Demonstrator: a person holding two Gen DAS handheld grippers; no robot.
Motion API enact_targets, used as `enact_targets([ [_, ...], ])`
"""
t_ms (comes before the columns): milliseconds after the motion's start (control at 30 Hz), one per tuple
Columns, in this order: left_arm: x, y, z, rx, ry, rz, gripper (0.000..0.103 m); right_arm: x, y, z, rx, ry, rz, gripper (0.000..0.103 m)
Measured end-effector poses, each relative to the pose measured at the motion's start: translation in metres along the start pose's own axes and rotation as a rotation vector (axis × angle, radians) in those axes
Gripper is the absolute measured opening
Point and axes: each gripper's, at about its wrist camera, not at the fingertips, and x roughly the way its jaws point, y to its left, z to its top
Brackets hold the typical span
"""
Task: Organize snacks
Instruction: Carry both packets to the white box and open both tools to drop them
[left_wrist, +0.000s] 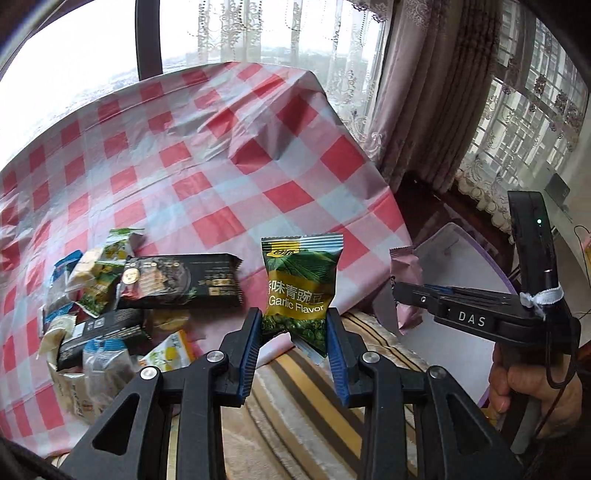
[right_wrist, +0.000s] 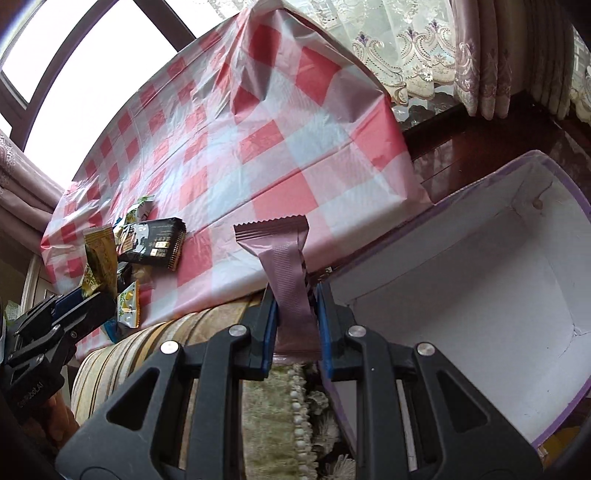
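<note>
My left gripper (left_wrist: 293, 317) is shut on a green garlic-flavor pea packet (left_wrist: 297, 288), held upright off the near edge of the checkered table (left_wrist: 229, 155). My right gripper (right_wrist: 293, 295) is shut on a mauve snack packet (right_wrist: 284, 266), held beside the open white box with purple trim (right_wrist: 480, 266). The right gripper (left_wrist: 400, 291) also shows at the right of the left wrist view with the mauve packet (left_wrist: 404, 264). The left gripper (right_wrist: 83, 302) shows at the left of the right wrist view with the green packet (right_wrist: 99, 266). A pile of snack packets (left_wrist: 110, 295) lies on the table's near left.
Two long black snack bars (left_wrist: 181, 280) lie in the pile. A striped cushion (left_wrist: 306, 398) sits below the table edge. Curtains (left_wrist: 424, 92) and windows stand behind and to the right. The box (left_wrist: 450, 258) sits right of the table.
</note>
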Motion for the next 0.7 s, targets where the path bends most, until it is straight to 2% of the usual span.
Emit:
enact_targets([
  [233,0.038,-0.063,0.01,0.091,0.104,-0.132,0.035,0.004,-0.06,-0.012,0.105,0.025,-0.062,0.025],
  [367,0.057,-0.083,0.008,0.107,0.174,-0.161,0.035,0.008,-0.079,-0.018,0.141,0.045,-0.079,0.026],
  [533,0.068,-0.1,0.007,0.151,0.22,-0.165,0.037,0.009,-0.09,-0.02,0.16,0.052,-0.09,0.027],
  [600,0.074,-0.099,0.008,0.144,0.241,-0.172,0.038,0.007,-0.091,-0.018,0.159,0.044,-0.119,0.031],
  [633,0.075,-0.099,0.008,0.139,0.248,-0.178,0.039,0.007,-0.092,-0.018,0.16,0.04,-0.15,0.036],
  [700,0.077,-0.098,0.008,0.133,0.255,-0.187,0.051,0.003,-0.09,-0.015,0.152,0.031,-0.219,0.046],
])
